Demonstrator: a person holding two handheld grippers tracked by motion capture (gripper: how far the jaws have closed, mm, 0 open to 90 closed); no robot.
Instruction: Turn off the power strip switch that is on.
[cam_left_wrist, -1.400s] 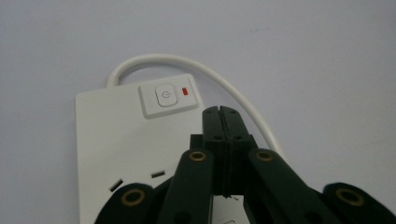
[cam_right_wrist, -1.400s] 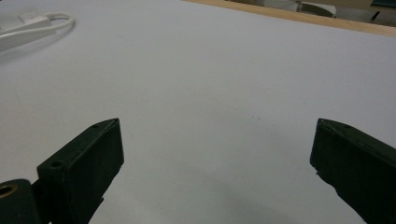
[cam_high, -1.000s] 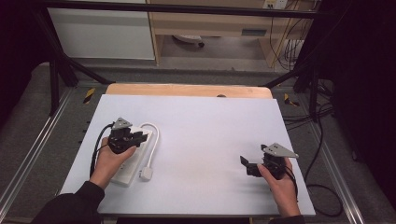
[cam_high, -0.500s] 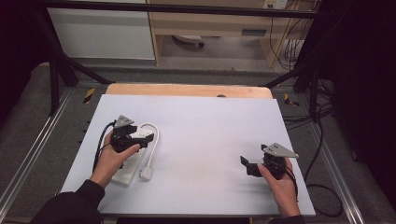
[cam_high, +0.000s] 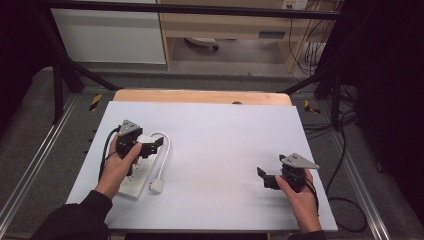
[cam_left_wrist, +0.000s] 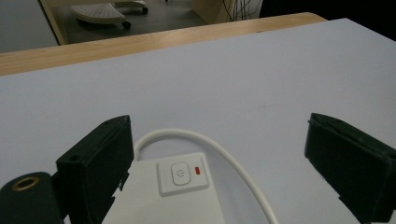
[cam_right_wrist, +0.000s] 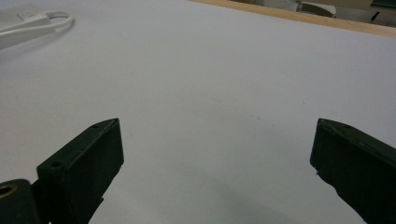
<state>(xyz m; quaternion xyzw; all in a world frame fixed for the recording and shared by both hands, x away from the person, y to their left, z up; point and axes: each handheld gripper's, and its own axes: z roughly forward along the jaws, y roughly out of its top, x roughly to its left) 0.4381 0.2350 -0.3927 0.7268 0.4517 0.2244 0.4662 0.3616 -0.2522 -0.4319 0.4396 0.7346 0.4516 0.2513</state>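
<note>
A white power strip lies at the table's left, with its white cable looped round to a plug beside it. My left gripper hovers open over the strip's far end. In the left gripper view the strip's power button and a red light sit low between the wide-apart jaws, and the cable curves past them. My right gripper is open near the front right of the table, with bare white surface between its jaws. Far off in the right gripper view is the strip.
The white tabletop has a wooden strip along its far edge. Metal frame rails run down both sides. Cables lie on the floor to the right, and cabinets stand beyond the table.
My left gripper has edged slightly forward and to the right along the power strip. The right gripper has stayed where it was.
</note>
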